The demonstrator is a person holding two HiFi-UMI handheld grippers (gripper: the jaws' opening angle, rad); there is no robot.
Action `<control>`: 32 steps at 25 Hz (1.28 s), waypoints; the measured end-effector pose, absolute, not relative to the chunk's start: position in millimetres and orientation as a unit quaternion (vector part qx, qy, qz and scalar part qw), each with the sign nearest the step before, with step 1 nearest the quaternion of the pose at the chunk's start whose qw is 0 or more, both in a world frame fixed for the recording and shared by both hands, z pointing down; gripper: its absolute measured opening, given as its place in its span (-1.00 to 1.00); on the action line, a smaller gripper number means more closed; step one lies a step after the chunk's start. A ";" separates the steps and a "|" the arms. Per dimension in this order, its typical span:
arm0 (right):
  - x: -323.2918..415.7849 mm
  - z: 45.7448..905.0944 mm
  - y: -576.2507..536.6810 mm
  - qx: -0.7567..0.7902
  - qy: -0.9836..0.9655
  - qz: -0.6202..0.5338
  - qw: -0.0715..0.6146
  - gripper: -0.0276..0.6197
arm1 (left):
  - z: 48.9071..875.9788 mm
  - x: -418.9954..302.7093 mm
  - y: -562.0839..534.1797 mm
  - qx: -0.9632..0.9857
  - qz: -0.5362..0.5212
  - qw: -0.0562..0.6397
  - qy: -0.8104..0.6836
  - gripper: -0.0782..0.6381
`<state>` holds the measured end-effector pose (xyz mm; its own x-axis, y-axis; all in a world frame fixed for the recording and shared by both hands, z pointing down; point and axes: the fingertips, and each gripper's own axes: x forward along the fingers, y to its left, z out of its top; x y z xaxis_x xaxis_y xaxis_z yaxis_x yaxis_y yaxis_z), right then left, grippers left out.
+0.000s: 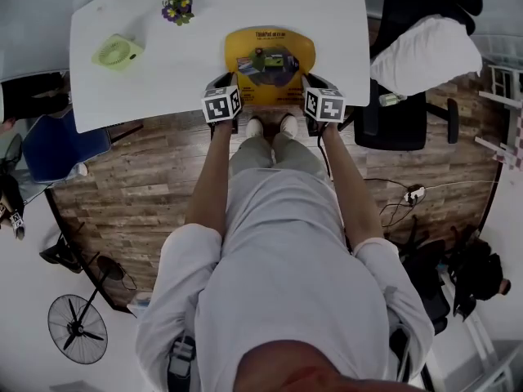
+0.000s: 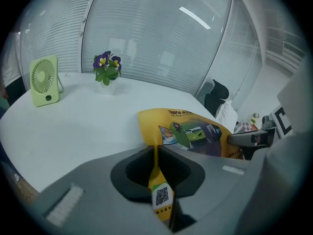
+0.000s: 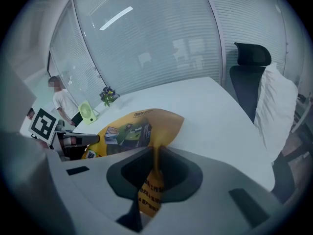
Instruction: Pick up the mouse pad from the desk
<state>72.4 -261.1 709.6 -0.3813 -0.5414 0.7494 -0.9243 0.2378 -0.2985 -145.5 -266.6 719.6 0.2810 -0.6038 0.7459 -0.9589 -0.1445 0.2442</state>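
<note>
The yellow mouse pad [image 1: 270,60] with a printed picture lies at the near edge of the white desk [image 1: 147,88], its near side lifted. My left gripper [image 1: 225,96] is shut on its near left corner, and the pad's edge [image 2: 157,180] runs up between the jaws. On the near right corner my right gripper [image 1: 317,96] is shut, with the pad [image 3: 152,177] pinched there too. In the left gripper view the pad [image 2: 195,133] slopes up off the desk toward the other gripper.
A green desk fan [image 1: 117,52] and a small pot of purple flowers [image 1: 177,6] stand at the desk's far left. A black office chair [image 1: 409,96] with a white pillow [image 1: 429,51] is on the right. A floor fan [image 1: 78,329] stands on the floor, lower left.
</note>
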 end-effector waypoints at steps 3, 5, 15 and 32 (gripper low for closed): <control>73.0 689.8 -260.8 0.495 -0.755 0.357 0.238 -0.77 | 698.2 -145.1 -268.4 0.726 0.225 0.346 -0.550 -0.69; 74.8 674.0 -261.5 0.498 -0.763 0.347 0.221 -0.77 | 681.7 -143.7 -270.7 0.735 0.209 0.335 -0.551 -0.69; 84.9 582.9 -275.0 0.517 -0.795 0.281 0.146 -0.77 | 579.0 -133.4 -284.2 0.779 0.137 0.253 -0.557 -0.69; 88.5 412.4 -266.6 0.542 -0.834 0.093 0.050 -0.77 | 397.6 -127.3 -268.2 0.812 0.048 0.062 -0.578 -0.68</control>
